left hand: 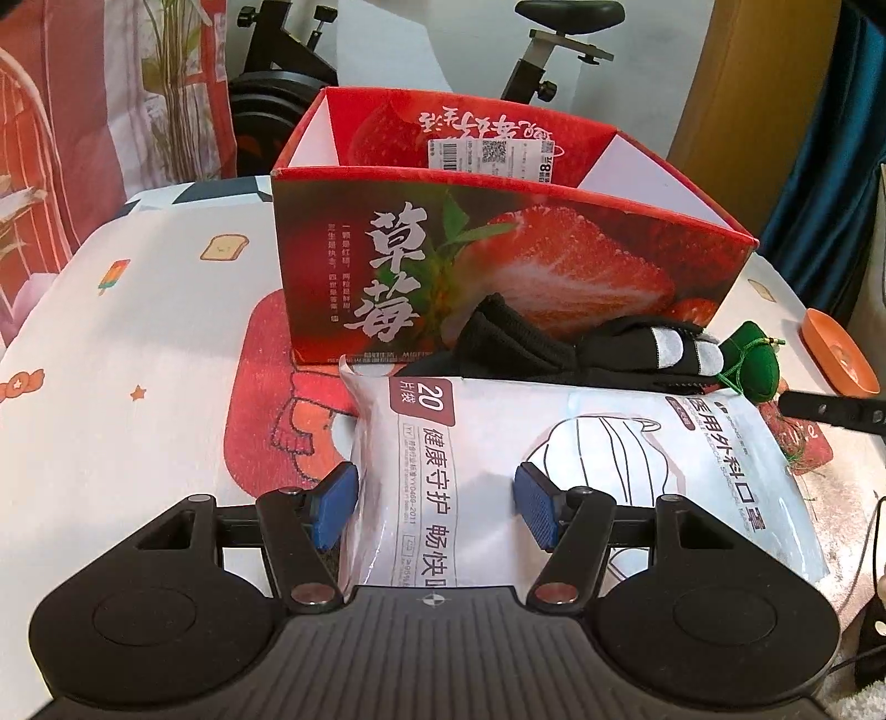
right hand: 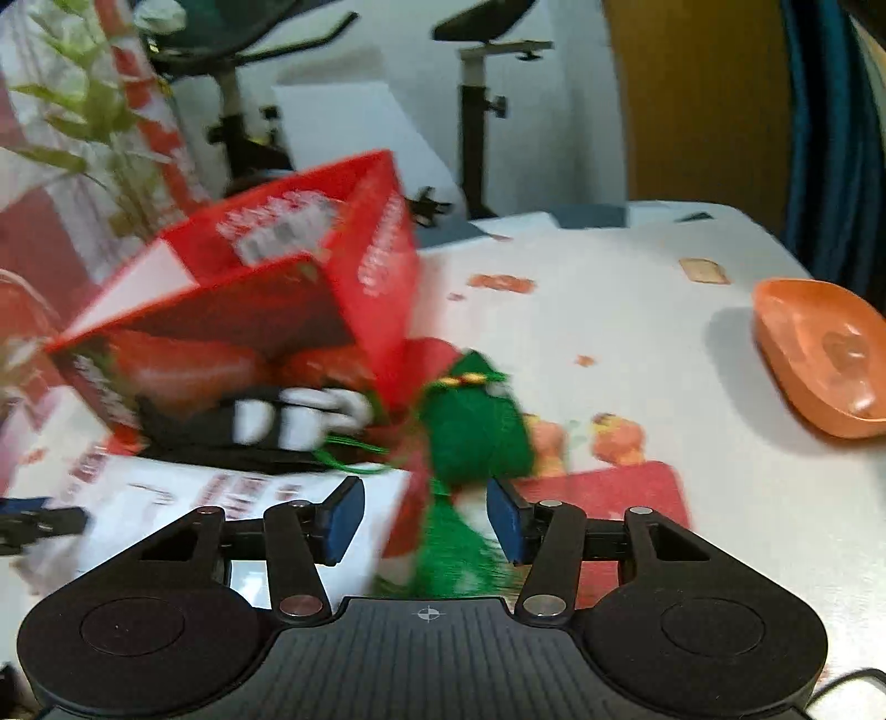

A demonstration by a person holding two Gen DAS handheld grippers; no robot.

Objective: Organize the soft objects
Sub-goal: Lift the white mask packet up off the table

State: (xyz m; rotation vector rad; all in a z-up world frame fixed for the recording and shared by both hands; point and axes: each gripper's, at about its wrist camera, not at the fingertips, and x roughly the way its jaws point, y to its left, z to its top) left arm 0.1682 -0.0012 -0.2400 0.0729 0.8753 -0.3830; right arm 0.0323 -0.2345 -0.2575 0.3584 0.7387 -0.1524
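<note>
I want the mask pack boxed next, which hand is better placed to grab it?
Left. The left claw already straddles the mask pack, with the strawberry box straight ahead. The right claw is over the green pouch instead.

- An orange dish [right hand: 819, 354] sits near the desk's right edge, well apart from the other things.
- A cartoon-printed cloth [left hand: 138, 343] covers the desk, with toast, popsicle and star motifs.
- An exercise bike [left hand: 548, 50] stands behind the desk.
- A blue curtain [left hand: 819, 166] hangs at the right.
</note>
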